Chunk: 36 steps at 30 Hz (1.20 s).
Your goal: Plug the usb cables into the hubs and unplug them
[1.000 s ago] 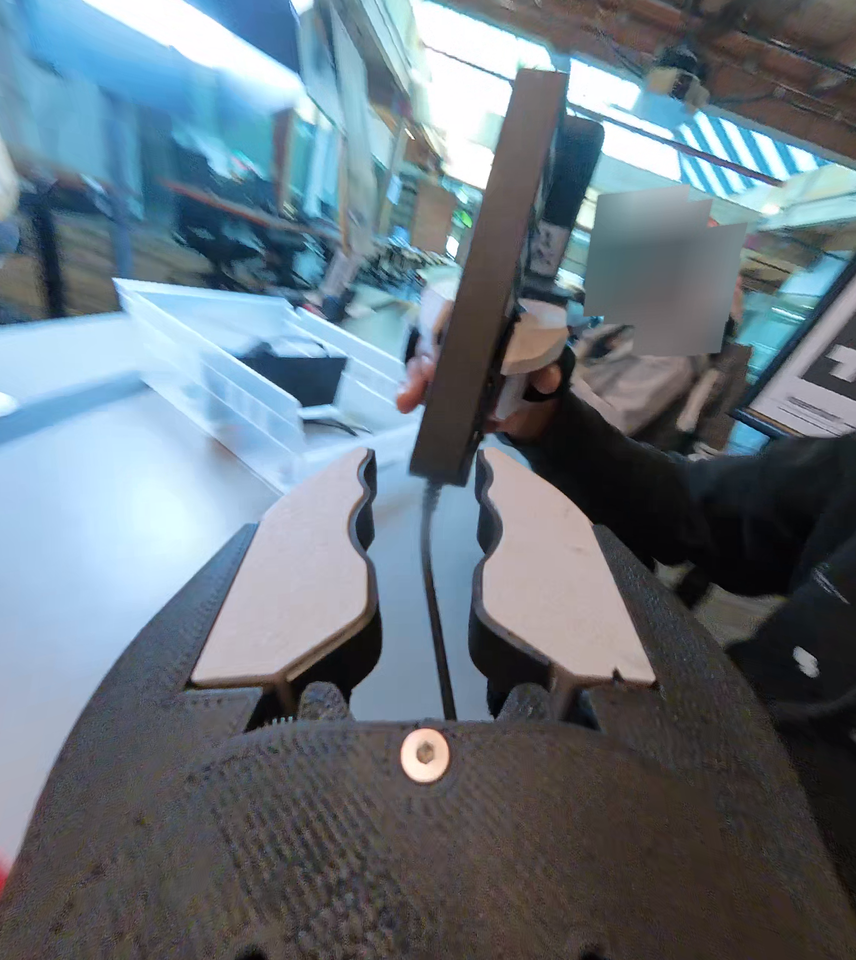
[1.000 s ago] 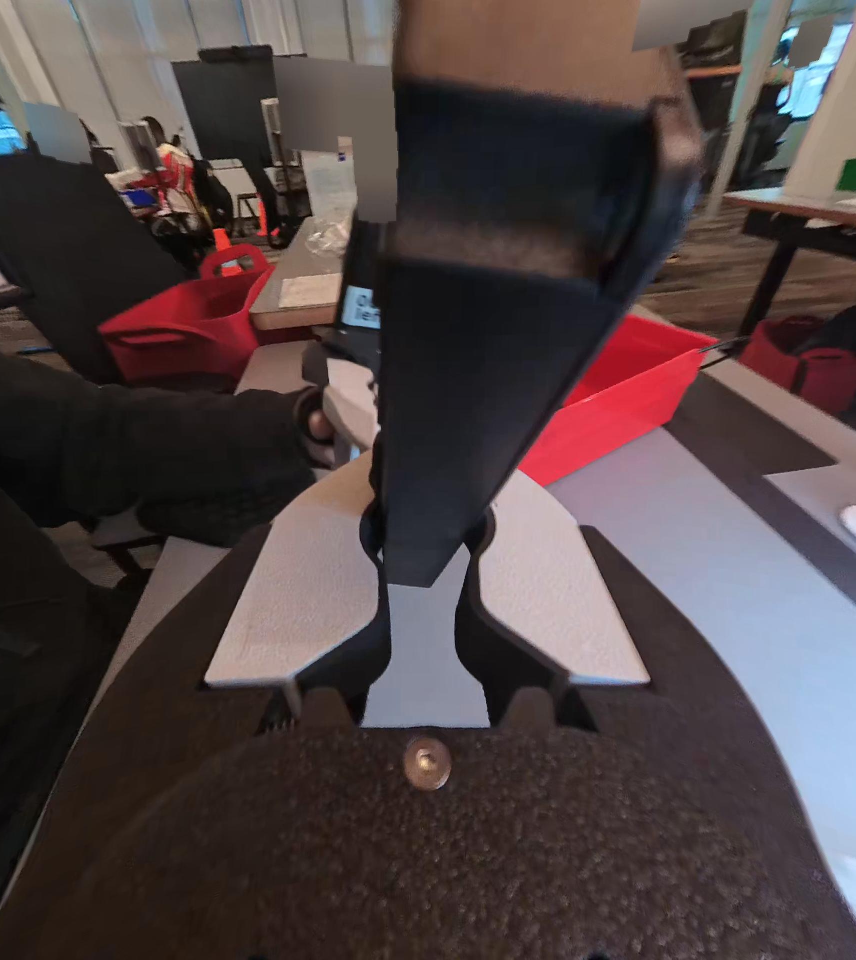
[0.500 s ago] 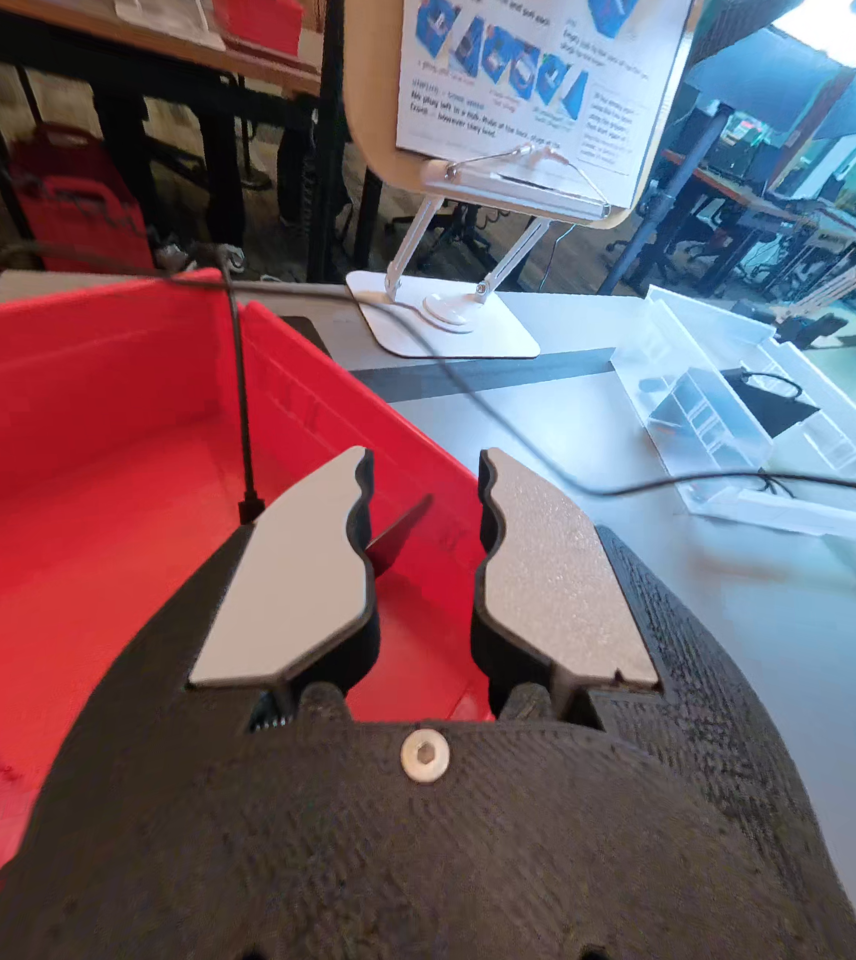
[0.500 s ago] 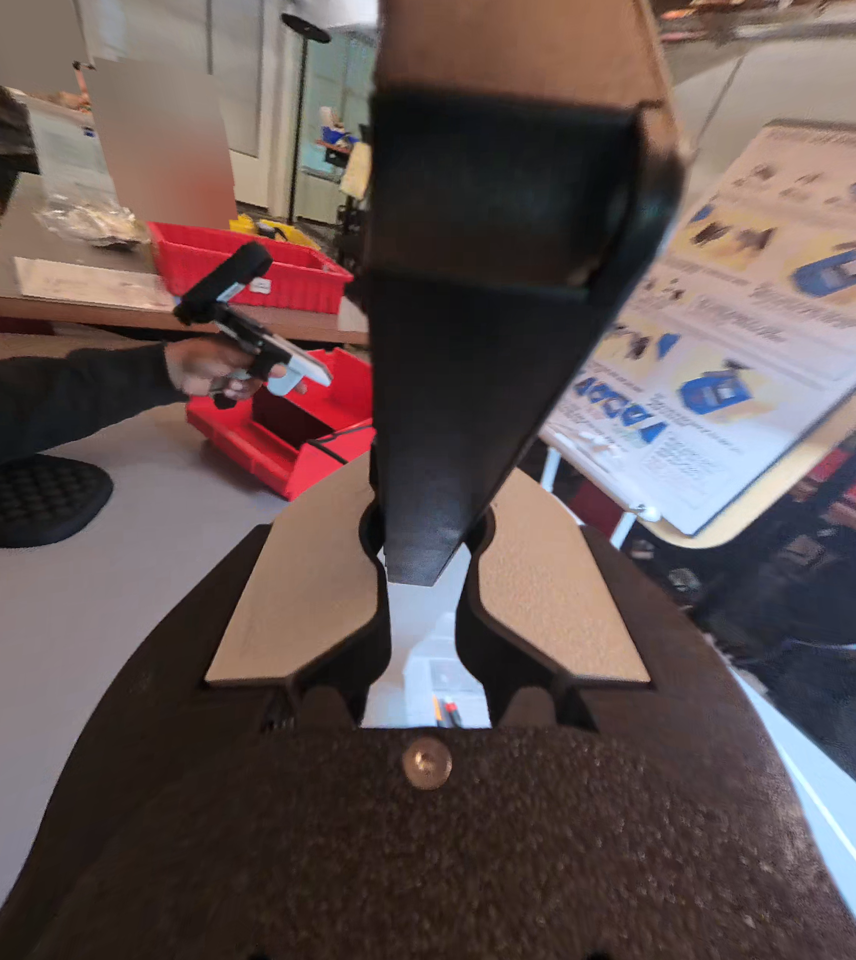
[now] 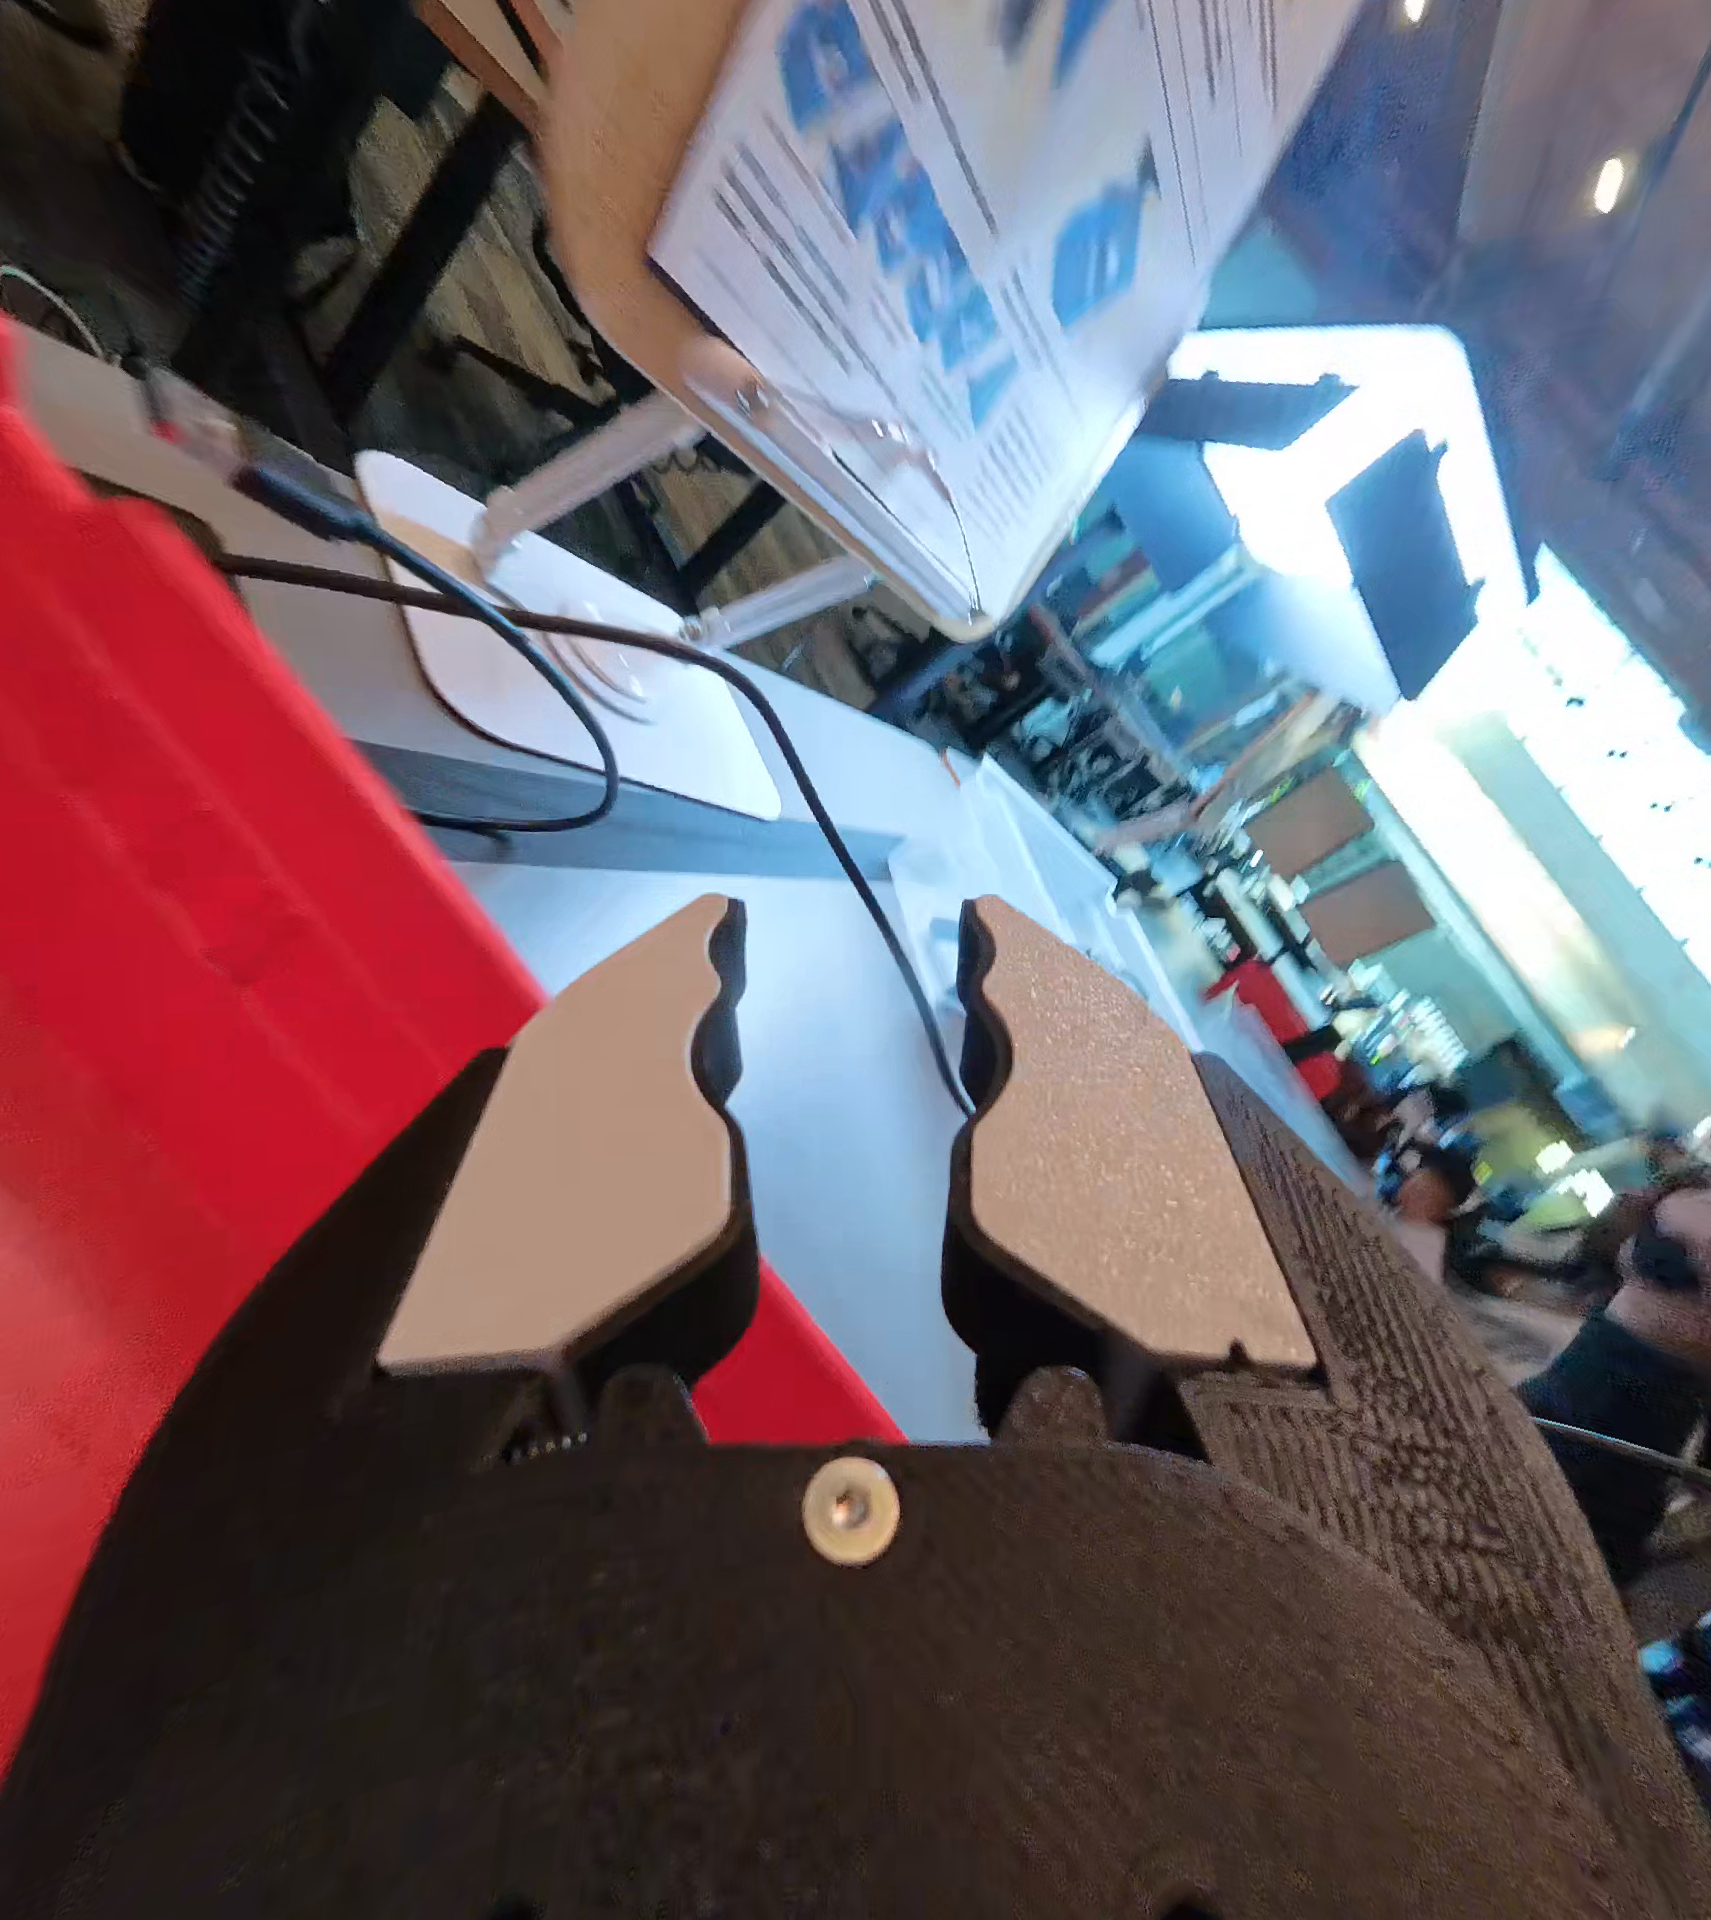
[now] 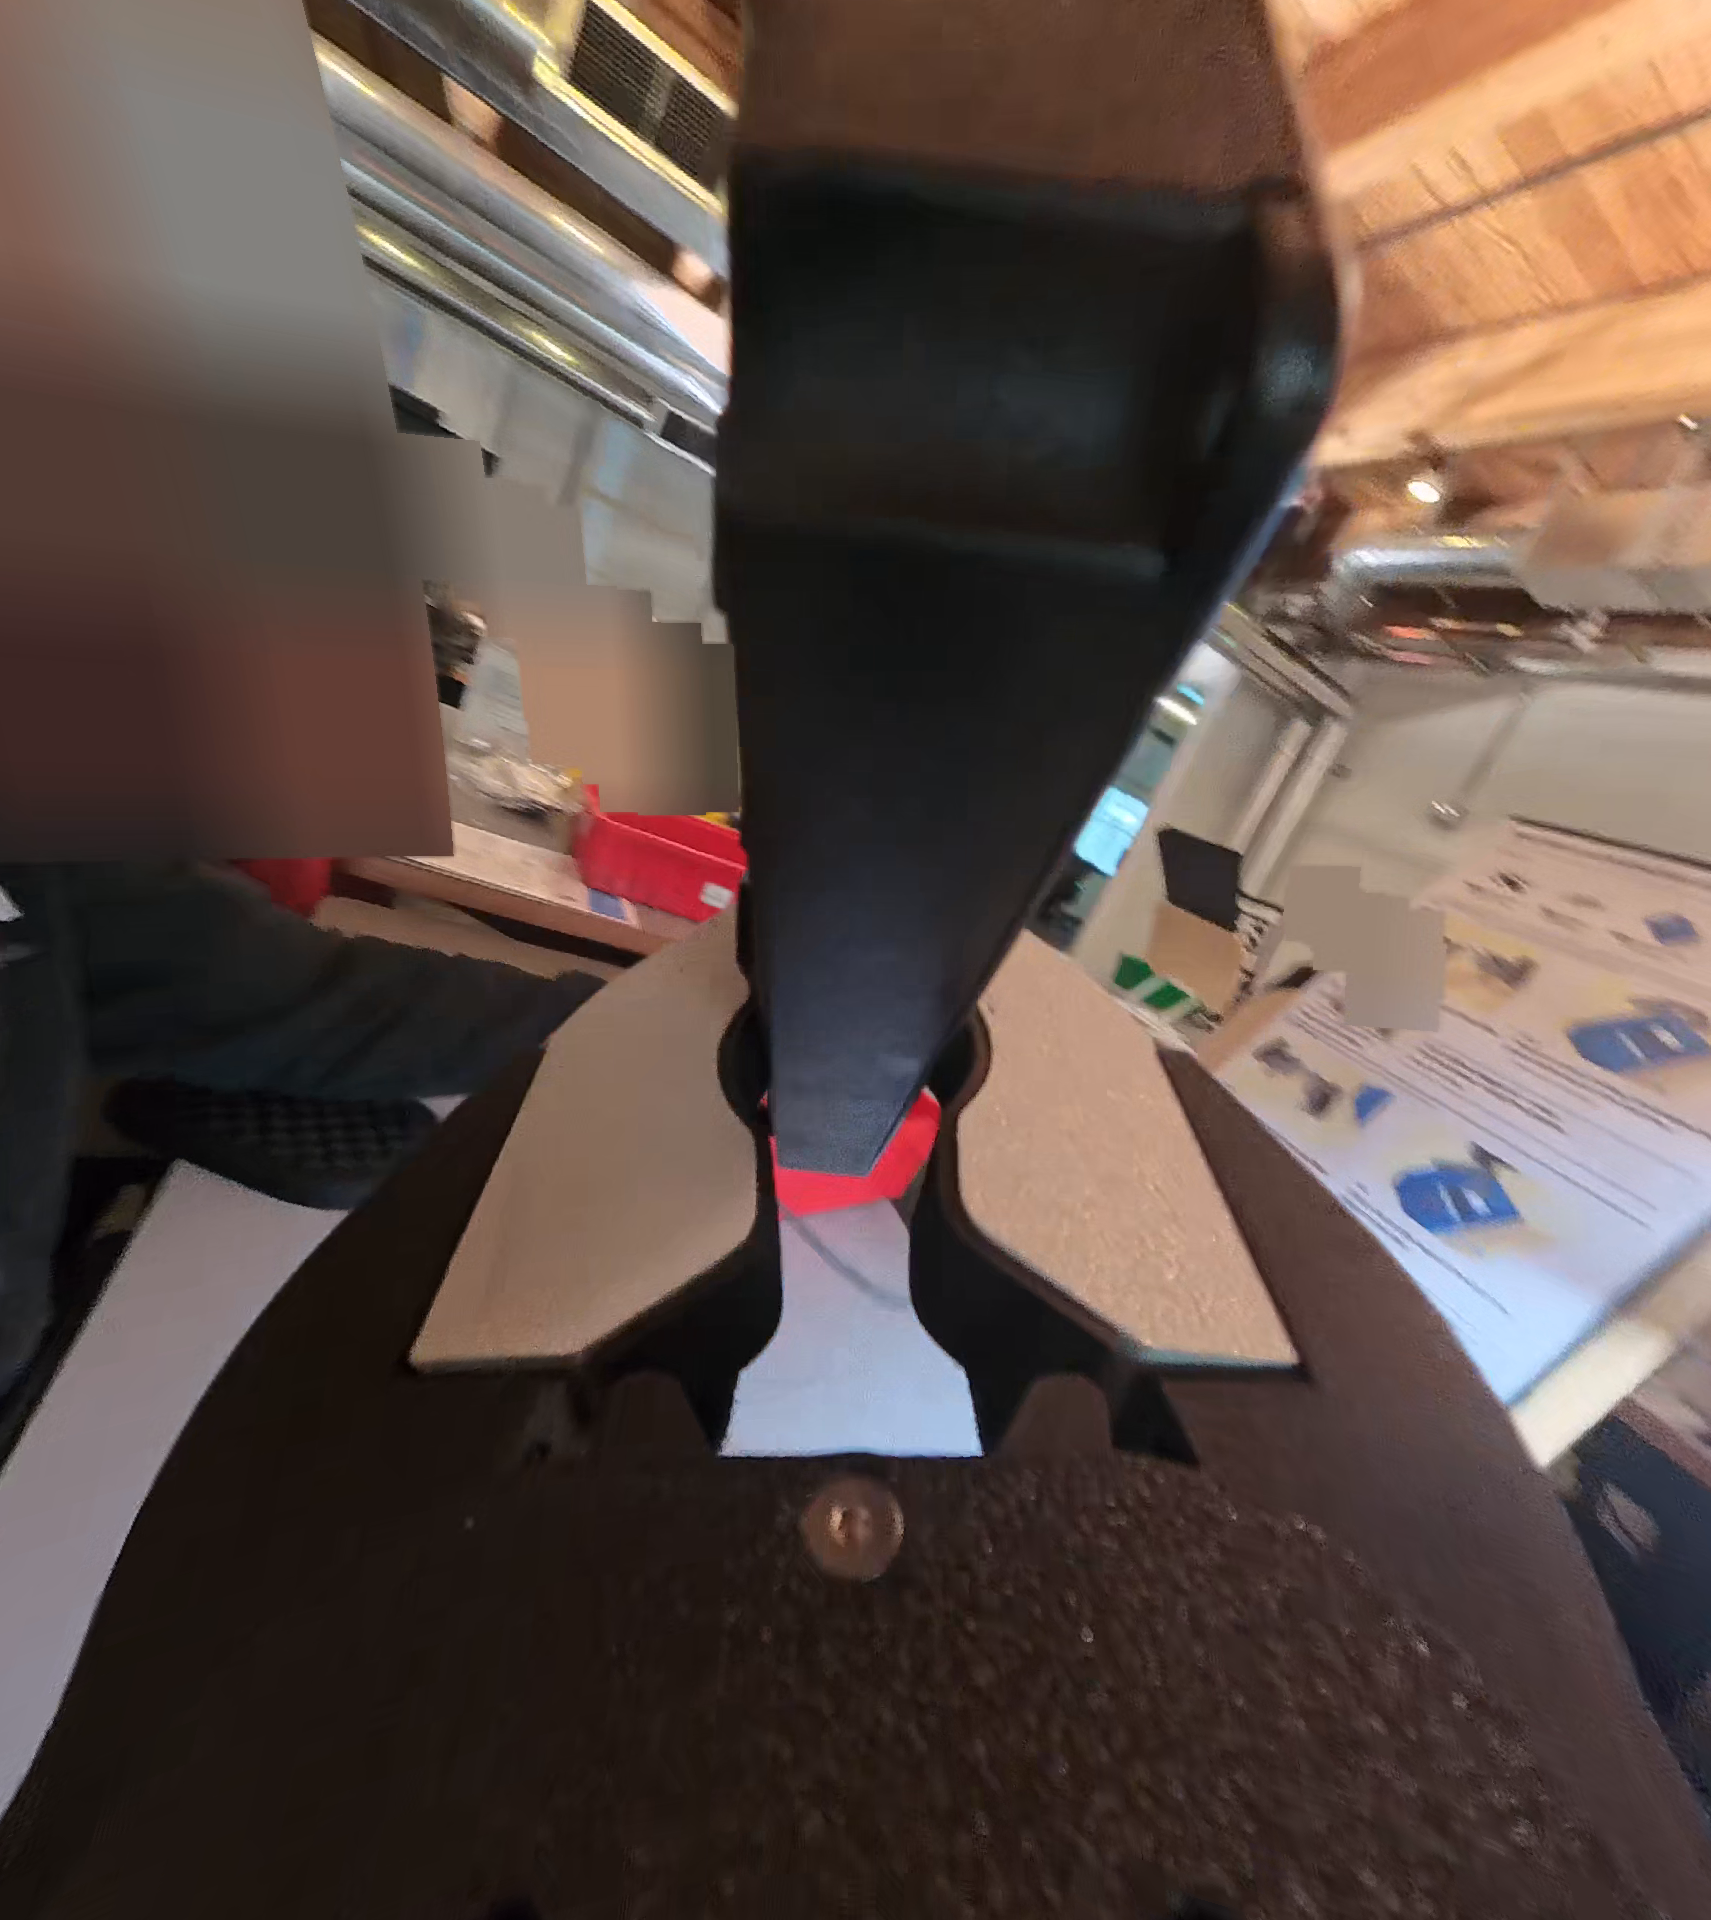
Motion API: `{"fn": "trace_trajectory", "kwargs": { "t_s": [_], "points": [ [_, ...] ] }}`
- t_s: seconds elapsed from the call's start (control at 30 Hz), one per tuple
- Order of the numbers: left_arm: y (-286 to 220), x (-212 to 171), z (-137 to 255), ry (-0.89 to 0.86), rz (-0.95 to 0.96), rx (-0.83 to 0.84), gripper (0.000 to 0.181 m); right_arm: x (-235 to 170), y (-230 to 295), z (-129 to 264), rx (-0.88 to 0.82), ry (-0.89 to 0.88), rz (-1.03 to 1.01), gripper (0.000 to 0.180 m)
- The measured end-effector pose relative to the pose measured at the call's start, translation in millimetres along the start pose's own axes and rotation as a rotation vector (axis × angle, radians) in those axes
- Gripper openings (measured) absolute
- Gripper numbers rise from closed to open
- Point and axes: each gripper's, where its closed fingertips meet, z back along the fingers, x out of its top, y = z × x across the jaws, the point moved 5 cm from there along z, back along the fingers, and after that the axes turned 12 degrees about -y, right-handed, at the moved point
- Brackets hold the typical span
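Now left gripper (image 5: pixel 851 997) empty, cable (image 5: pixel 809 790) released (hub (image 6: pixel 944 623) gripped).

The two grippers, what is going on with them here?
A person is working with a gripper in each hand. The right gripper is shut on a dark flat USB hub, held up in the air. The left gripper is open and holds nothing, tilted beside a red bin. A black USB cable trails loose across the white table, its plug in nothing.
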Motion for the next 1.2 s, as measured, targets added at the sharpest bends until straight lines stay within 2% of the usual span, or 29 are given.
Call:
{"fn": "trace_trajectory", "kwargs": {
  "t_s": [0.2, 0.33, 0.47, 0.57, 0.7, 0.73, 0.77, 0.8, 0.83, 0.9, 1.0, 1.1, 1.2],
  "points": [
    [-46.2, -37.6, -10.3, 0.162, -0.377, -0.033, 0.037, 16.7, 20.5, -8.4, 0.174, -0.166, -0.057, 0.026],
    [-70.5, -66.4, -11.5, 0.346, -0.690, -0.041, 0.041, 18.8, 31.2, -16.5, 0.290, -0.233, -0.107, 0.026],
    [-76.6, -113.2, -8.7, 0.615, -1.022, -0.105, 0.048, 13.6, 38.0, -15.5, 0.428, -0.318, -0.197, 0.026],
    [-77.3, -154.1, 3.9, 0.882, -1.160, -0.208, 0.054, 11.3, 30.7, -9.3, 0.434, -0.380, -0.249, 0.026],
    [-56.5, -175.9, 0.7, 1.025, -1.413, -0.097, 0.052, -1.6, 17.8, -3.0, 0.426, -0.377, -0.309, 0.026],
    [-51.1, -181.9, -2.0, 1.039, -1.450, -0.087, 0.048, -5.5, 15.1, -3.4, 0.418, -0.372, -0.319, 0.026],
    [-45.6, -183.1, -6.8, 1.021, -1.508, -0.052, 0.035, -9.8, 13.2, -4.0, 0.415, -0.361, -0.331, 0.026],
    [-41.5, -179.5, -10.8, 0.995, -1.572, 0.001, 0.003, -14.8, 11.5, -5.2, 0.410, -0.344, -0.341, 0.026],
    [-41.6, -176.2, -11.6, 0.992, -1.591, 0.023, 0.001, -20.9, 9.7, -6.8, 0.397, -0.318, -0.346, 0.026],
    [-59.4, -169.4, -10.3, 0.939, -1.488, -0.030, 0.001, -39.0, 4.4, -11.8, 0.339, -0.220, -0.340, 0.026],
    [-112.0, -149.0, -6.8, 0.716, -1.226, -0.216, 0.000, -83.6, 0.5, -21.7, 0.264, 0.046, -0.313, 0.026],
    [-156.5, -132.3, 3.4, 0.553, -1.026, -0.382, 0.000, -132.1, 15.2, -40.6, 0.301, 0.261, -0.329, 0.026],
    [-175.8, -134.9, 10.3, 0.570, -0.905, -0.425, 0.000, -173.1, 30.3, -68.4, 0.278, 0.417, -0.237, 0.026]
  ]
}}
